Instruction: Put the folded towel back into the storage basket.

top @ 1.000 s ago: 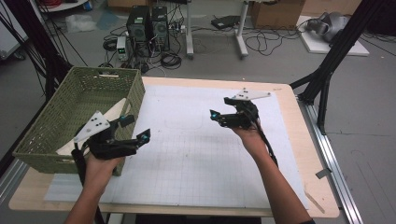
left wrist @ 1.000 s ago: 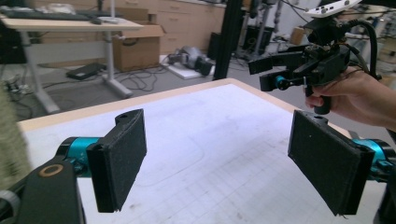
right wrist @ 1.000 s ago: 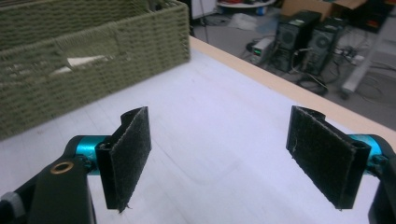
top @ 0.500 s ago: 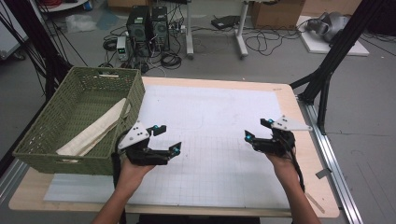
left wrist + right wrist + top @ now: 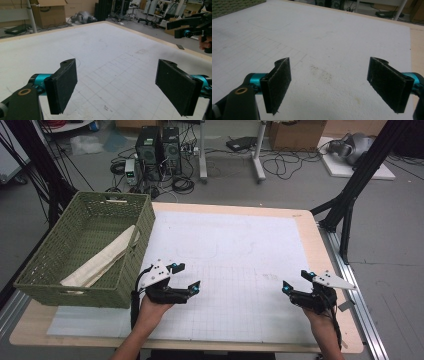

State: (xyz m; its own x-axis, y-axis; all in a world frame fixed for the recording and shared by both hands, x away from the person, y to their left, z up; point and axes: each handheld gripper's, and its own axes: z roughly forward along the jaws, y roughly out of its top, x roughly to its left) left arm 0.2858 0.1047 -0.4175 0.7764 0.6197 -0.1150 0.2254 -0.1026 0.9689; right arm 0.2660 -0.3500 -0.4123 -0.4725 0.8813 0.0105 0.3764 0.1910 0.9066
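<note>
My left gripper (image 5: pixel 187 276) hovers over the near left part of the white grid mat (image 5: pixel 235 245), just right of the green basket (image 5: pixel 85 292). It stands open with nothing between its jaws, as the left gripper view confirms (image 5: pixel 117 87). My right gripper (image 5: pixel 295 280) is held low near the mat's front right corner, also open and empty (image 5: pixel 329 85). A beige folded cloth (image 5: pixel 105 257) lies slanted inside the basket. The right gripper also appears far off in the left gripper view (image 5: pixel 190 27).
The wooden table (image 5: pixel 330 245) carries the mat and the basket at its left end. A faint stain (image 5: pixel 322 73) marks the mat ahead of the right gripper. Computers, cables and black stand legs (image 5: pixel 350 200) are on the floor beyond.
Both hands have drawn back toward the near edge. The left gripper moved right, away from the basket front; the right gripper moved from mid-table to the front right corner.
</note>
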